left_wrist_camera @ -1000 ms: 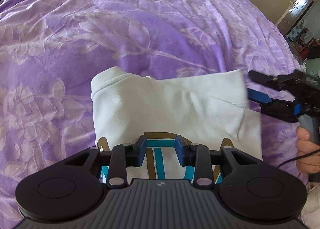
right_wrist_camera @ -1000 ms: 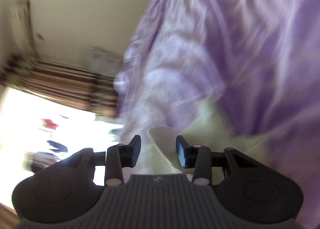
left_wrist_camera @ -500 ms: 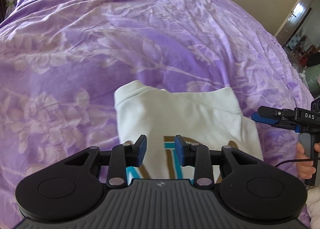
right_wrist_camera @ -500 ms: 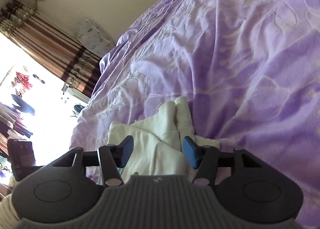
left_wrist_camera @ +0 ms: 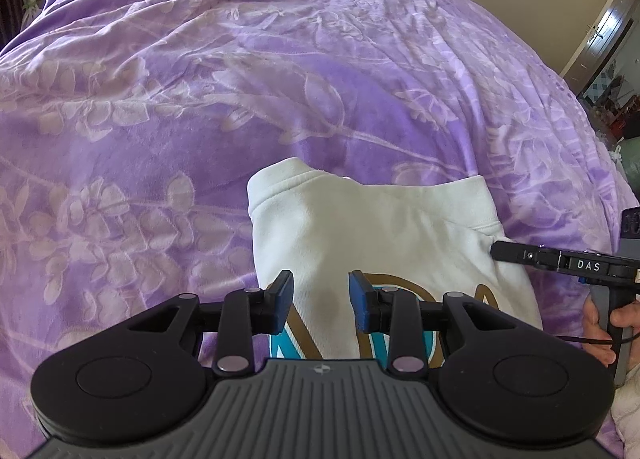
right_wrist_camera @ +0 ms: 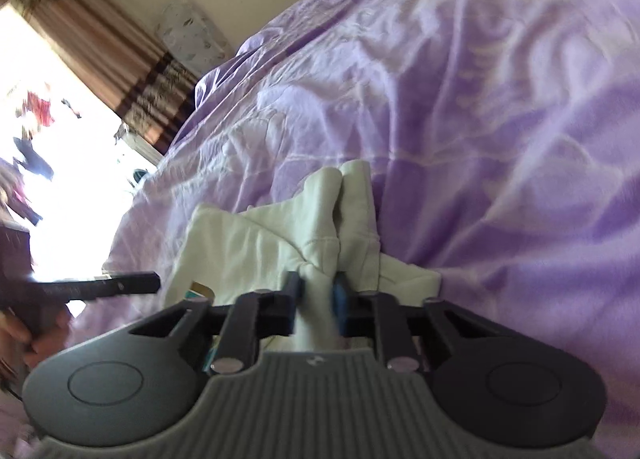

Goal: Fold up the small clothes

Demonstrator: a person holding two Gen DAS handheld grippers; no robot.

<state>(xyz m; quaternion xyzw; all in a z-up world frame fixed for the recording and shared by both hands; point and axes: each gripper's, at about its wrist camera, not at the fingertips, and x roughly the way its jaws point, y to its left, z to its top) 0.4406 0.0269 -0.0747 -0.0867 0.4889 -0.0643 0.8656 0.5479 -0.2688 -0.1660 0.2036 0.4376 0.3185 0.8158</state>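
Note:
A small white top with a teal and gold print lies partly folded on the purple bedspread. My left gripper hovers over the top's near half, open, with nothing pinched between its blue pads. My right gripper is shut on a bunched fold of the white top. In the left wrist view the right gripper comes in from the right, its tip at the garment's right edge below the folded sleeve. In the right wrist view the left gripper shows as a dark bar at the left.
The flowered bedspread covers the whole bed around the garment. A patterned pillow and striped brown curtains by a bright window lie at the far end. A doorway is at the right. A hand grips the right handle.
The right gripper has come in to the garment's right edge and shut on a fold of the fabric. The left gripper has stayed open above the print.

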